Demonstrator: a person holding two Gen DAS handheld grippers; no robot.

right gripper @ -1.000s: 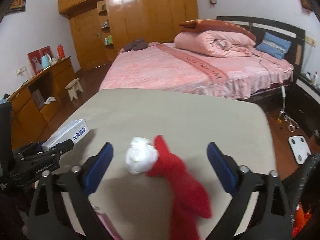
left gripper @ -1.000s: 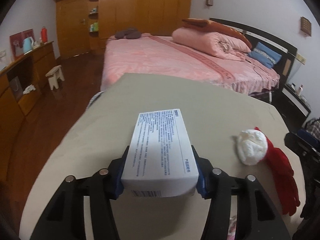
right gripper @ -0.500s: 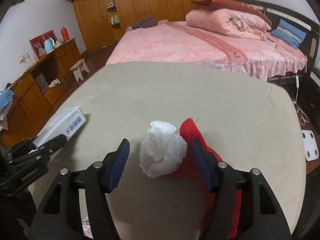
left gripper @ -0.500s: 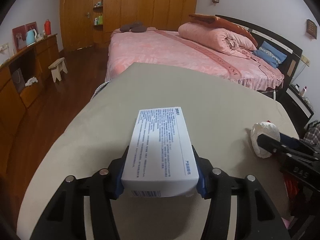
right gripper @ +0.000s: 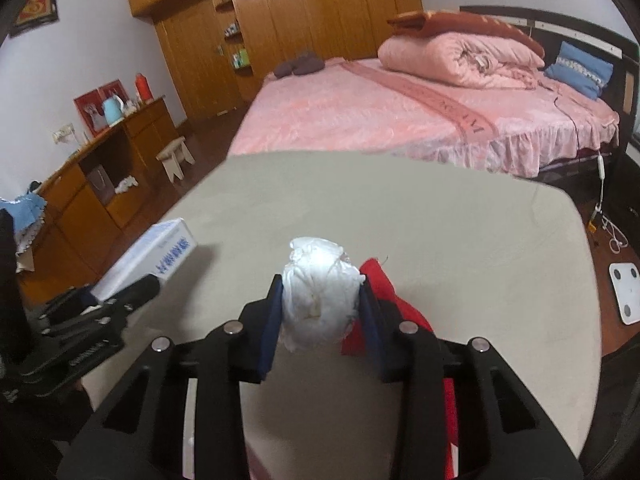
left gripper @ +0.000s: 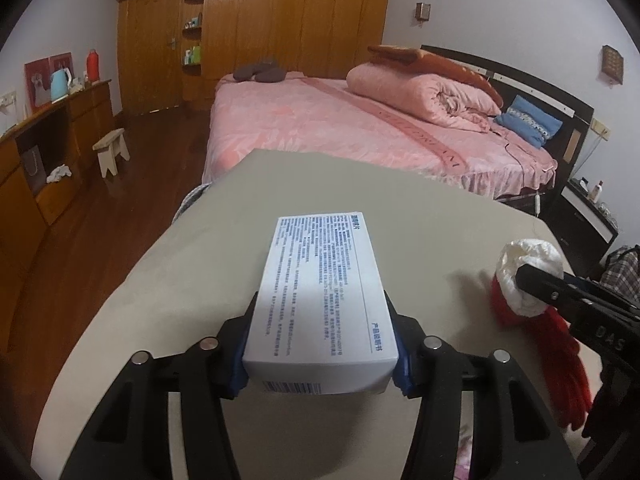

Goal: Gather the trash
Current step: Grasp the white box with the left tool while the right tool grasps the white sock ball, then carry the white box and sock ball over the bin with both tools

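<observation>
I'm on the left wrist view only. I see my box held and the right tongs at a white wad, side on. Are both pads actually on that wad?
Observer: Yes. From the right wrist view, the right tongs have just been closing, and both blue pads now press the sides of the crumpled white wad.
Operator: Is the red cloth caught too?
Observer: The red cloth lies beside and under the right-hand pad; whether it is pinched I cannot tell.
Operator: Anything on the floor to the right?
Observer: A white bathroom scale lies on the floor past the table's right edge.
</observation>
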